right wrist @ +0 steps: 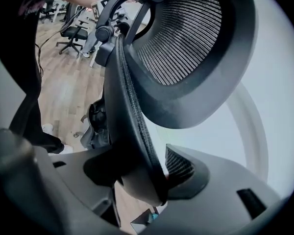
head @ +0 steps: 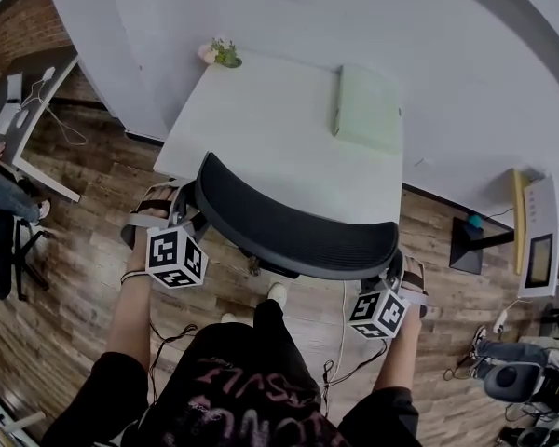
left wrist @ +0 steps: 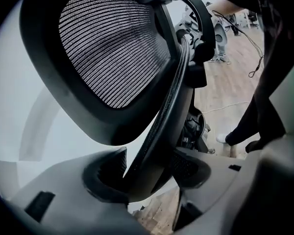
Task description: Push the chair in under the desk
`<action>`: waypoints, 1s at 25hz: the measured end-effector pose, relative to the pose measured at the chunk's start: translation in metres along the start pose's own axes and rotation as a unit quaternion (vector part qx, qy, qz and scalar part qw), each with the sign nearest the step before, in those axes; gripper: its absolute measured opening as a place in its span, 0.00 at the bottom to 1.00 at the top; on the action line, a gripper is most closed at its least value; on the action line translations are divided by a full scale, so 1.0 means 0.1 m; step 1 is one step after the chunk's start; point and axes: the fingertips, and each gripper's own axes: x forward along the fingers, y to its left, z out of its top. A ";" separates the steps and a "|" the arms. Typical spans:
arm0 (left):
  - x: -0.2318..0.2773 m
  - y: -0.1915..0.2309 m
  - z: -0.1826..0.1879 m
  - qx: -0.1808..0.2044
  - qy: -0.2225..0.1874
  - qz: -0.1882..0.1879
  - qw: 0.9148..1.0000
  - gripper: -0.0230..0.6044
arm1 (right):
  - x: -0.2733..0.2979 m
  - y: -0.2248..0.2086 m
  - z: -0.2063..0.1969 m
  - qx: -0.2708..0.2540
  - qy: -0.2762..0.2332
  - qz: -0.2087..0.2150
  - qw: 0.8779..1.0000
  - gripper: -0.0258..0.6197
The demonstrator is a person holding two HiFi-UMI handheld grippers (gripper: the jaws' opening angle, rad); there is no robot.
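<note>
Both pairs of jaws are closed onto the chair. In the left gripper view, the left gripper (left wrist: 147, 169) has its two pads pressed on either side of the thin dark rim of the backrest (head: 293, 226), low in the frame. In the right gripper view, the right gripper (right wrist: 141, 171) pinches the opposite rim the same way. Neither has any visible gap around the rim.

In the head view the curved mesh backrest lies across the middle of the frame. One gripper holds each of its ends, lower left and lower right. The white desk (head: 270, 128) fills the upper centre, with a pale green pad (head: 368, 108) at its upper right and a small plant (head: 224, 54) at its far left corner. The backrest overlaps the desk's near edge, so the chair looks close in. The seat is hidden beneath the backrest, and how far it sits under the desk cannot be told.

Judging from this, the grasp is done and the push looks well along. What is left is any last travel forward, then letting go. The person's feet stand on the wood floor (head: 93, 250) just behind the chair.
</note>
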 end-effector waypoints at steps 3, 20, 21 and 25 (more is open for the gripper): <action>0.05 0.04 0.02 0.001 0.001 -0.002 1.000 0.47 | 0.05 -0.04 -0.01 -0.001 0.000 -0.001 1.000 0.45; 0.19 0.11 0.16 -0.001 -0.005 0.005 1.000 0.47 | 0.22 -0.24 -0.13 0.000 0.009 -0.010 1.000 0.45; 0.18 0.10 0.17 -0.001 -0.004 0.006 1.000 0.47 | 0.21 -0.23 -0.14 0.004 0.007 -0.010 1.000 0.45; 0.18 0.07 0.17 0.002 -0.005 0.008 1.000 0.47 | 0.17 -0.21 -0.14 0.014 -0.006 -0.026 1.000 0.45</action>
